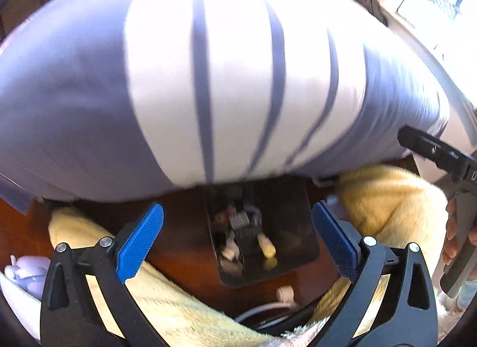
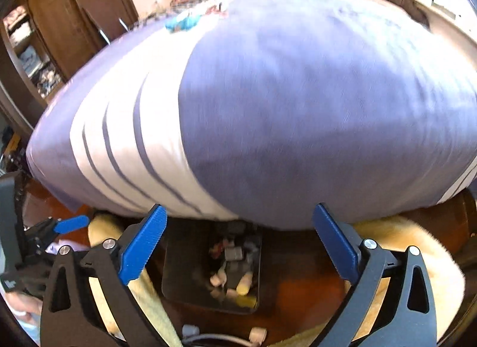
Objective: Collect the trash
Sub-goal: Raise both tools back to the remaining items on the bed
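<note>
Both grippers stood with their blue pads spread wide and nothing between them. The left gripper (image 1: 237, 239) hovered over a dark tray (image 1: 301, 245) on the wooden floor (image 1: 184, 239), and the right gripper (image 2: 238, 242) hung over the same tray from a slightly different angle, with the left one's blue finger visible at the far left of the right wrist view.

The trash (image 1: 238, 239) lay inside the tray: small grey and dark scraps, a few pale bits and a yellow piece, all heaped toward its middle. One more pale scrap (image 1: 284, 293) sat on the floor just outside the near edge of the tray, beside a white cord (image 1: 262, 311). In the right wrist view two such pale bits showed near the cord, though the blur made it hard to say what they were.

Fluffy yellow fabric (image 1: 384, 201) lay on either side of the tray, and a large purple and white striped cushion (image 1: 208, 78) bulged above it, hiding the far end.

The collecting seemed well along, since most scraps were already in the tray. The step in hand looked like the pause between picks. The next move would call for lowering one gripper to the stray scrap on the floor, closing gently on so small a piece, and keeping clear of the cord.
</note>
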`<state>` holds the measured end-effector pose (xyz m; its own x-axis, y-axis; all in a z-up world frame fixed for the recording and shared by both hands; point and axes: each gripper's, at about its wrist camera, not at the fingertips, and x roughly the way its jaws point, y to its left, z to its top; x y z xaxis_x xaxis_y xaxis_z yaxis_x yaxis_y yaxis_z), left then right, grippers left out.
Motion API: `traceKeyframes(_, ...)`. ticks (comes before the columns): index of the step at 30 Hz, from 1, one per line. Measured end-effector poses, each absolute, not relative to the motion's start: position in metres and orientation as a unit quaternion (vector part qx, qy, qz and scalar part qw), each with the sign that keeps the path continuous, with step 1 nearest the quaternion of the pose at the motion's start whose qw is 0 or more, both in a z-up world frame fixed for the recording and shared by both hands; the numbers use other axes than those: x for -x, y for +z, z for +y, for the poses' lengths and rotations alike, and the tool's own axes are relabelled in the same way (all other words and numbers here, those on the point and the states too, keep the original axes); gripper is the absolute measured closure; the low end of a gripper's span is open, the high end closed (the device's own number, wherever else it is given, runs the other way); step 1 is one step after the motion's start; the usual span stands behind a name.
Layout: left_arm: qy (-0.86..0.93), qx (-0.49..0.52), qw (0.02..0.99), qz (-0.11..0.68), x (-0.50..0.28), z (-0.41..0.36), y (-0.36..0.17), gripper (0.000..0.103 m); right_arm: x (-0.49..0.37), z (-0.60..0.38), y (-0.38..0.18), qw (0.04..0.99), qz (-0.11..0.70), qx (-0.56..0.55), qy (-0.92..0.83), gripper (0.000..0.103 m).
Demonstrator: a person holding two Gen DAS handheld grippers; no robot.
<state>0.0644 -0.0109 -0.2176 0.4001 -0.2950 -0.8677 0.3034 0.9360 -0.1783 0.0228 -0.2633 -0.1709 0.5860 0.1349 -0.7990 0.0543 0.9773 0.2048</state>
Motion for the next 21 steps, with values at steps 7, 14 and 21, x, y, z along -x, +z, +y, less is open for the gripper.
traceKeyframes(7, -0.153, -0.010, 0.877, 0.455, -0.096, 0.006, -0.160, 0.008, -0.054, -0.277, -0.123, 0.908, 0.409, -0.091, 0.015, 0.004)
traceKeyframes(14, -0.127, -0.024, 0.895, 0.427, -0.143, 0.014, -0.133, 0.008, -0.106, -0.278, -0.090, 0.920, 0.386, -0.062, 0.012, 0.004)
traceKeyframes(21, -0.115, -0.032, 0.900, 0.420, -0.208, 0.009, -0.120, 0.008, -0.175, -0.275, -0.083, 0.918, 0.389, -0.069, 0.020, 0.004)
